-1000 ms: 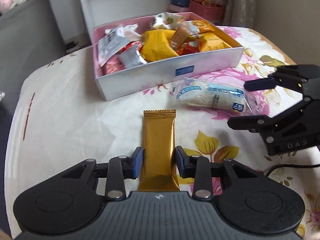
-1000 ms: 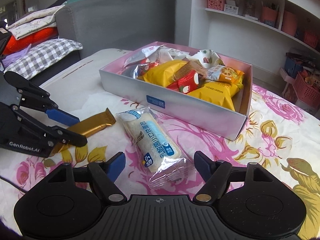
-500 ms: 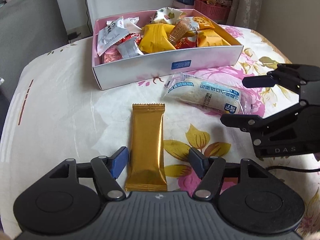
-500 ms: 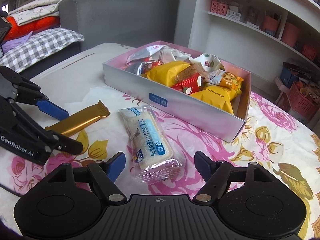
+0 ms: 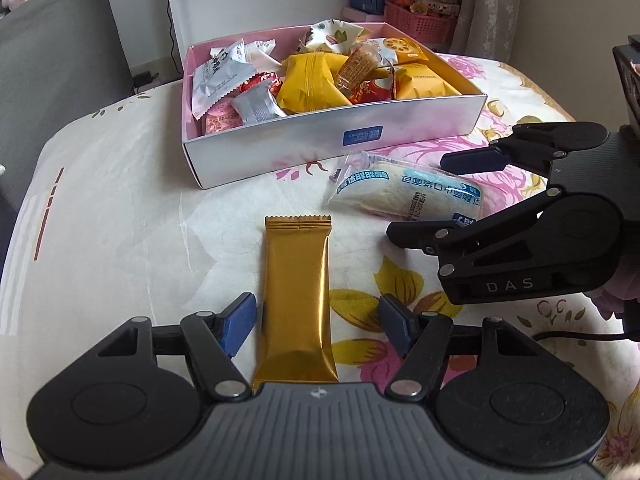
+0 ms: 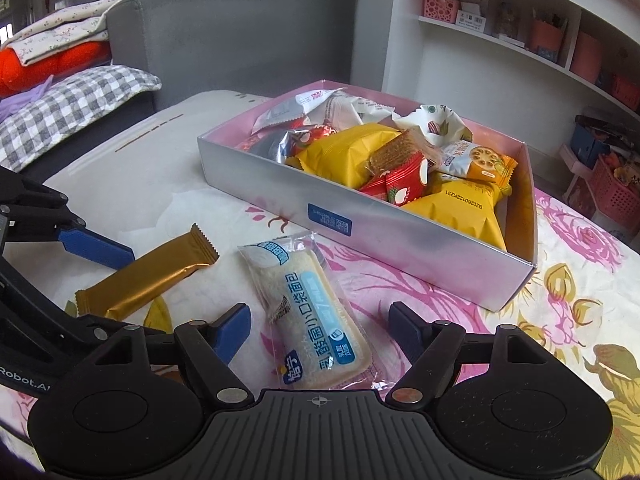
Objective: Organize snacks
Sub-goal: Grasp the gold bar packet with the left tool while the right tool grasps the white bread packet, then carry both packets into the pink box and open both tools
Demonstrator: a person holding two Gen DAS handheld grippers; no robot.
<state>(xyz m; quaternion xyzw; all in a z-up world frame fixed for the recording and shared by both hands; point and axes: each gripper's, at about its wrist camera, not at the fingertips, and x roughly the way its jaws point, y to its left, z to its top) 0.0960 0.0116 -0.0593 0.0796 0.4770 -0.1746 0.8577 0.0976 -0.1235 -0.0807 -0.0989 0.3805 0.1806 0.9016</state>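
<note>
Left gripper (image 5: 318, 322): jaws just opened, pads clear of gold foil snack bar (image 5: 296, 304) lying flat between them.
Right gripper (image 6: 320, 330): wide, straddling clear-wrapped white bread packet (image 6: 310, 308), not touching.
Desk (image 5: 120, 208): floral cloth; open pink-lined cardboard box (image 5: 332, 140) of snacks beyond both items.

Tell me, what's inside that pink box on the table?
The pink box holds piled snack packets: yellow bags, red sachets, white and silver wrappers. Whatever lies beneath the pile is covered.
</note>
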